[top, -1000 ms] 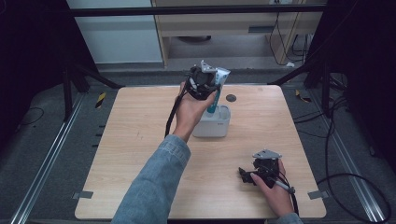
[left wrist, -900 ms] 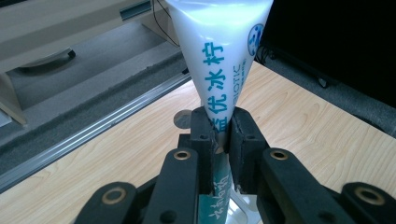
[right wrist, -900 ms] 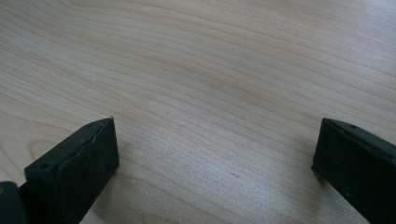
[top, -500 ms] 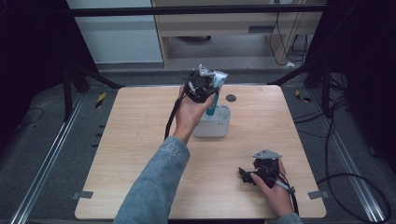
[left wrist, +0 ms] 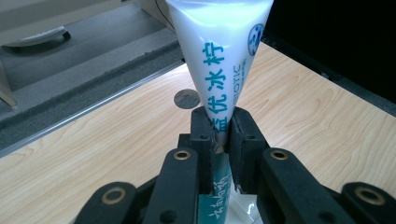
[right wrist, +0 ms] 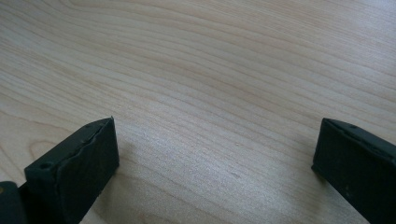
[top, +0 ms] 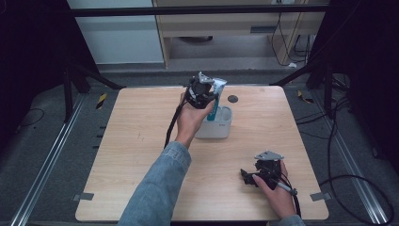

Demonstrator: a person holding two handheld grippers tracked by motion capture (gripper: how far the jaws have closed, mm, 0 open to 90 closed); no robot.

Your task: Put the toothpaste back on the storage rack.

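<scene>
Now left tool (left wrist: 223, 140) around tube (left wrist: 219, 60)

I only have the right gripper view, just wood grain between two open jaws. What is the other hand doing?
Observer: The left gripper is shut on a white tube with teal print, pinching it partway along its length.
Operator: Where is the tube heading?
Observer: In the high view its lower end hangs inside a white container at mid-table.
Operator: And my own gripper?
Observer: The right gripper rests near the table's front right corner, well apart from the container.
</scene>
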